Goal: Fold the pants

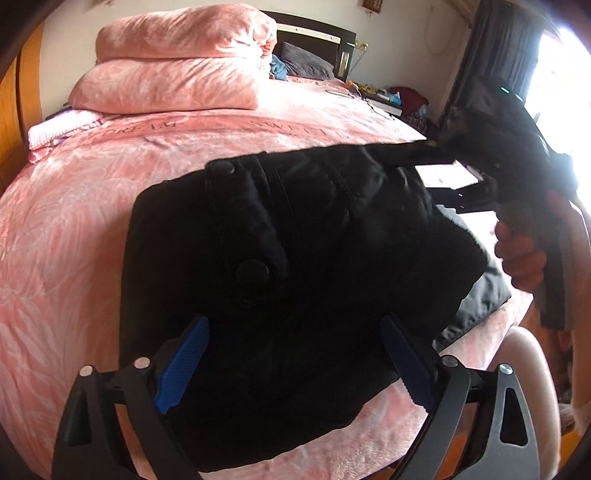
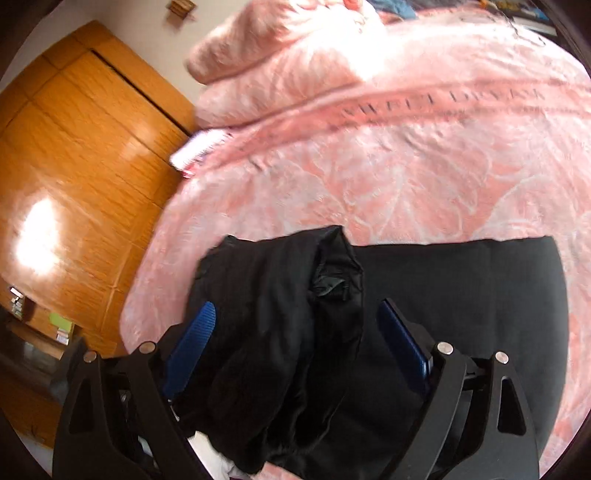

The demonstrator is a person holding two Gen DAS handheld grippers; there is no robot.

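Pants [image 1: 295, 258] flat on bed, under both open jaws

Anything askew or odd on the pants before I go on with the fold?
Yes. In the right wrist view a bunched ridge of the black fabric pants stands up between the open right gripper, shiny lining showing, not flat. In the left wrist view a shiny grey layer pokes out at the pink bedspread's edge.

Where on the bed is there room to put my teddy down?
The pink flowery bedspread is bare between the folded black pants and the stacked pink fluffy quilts. It's crowded near the dark headboard, with clothes and clutter.
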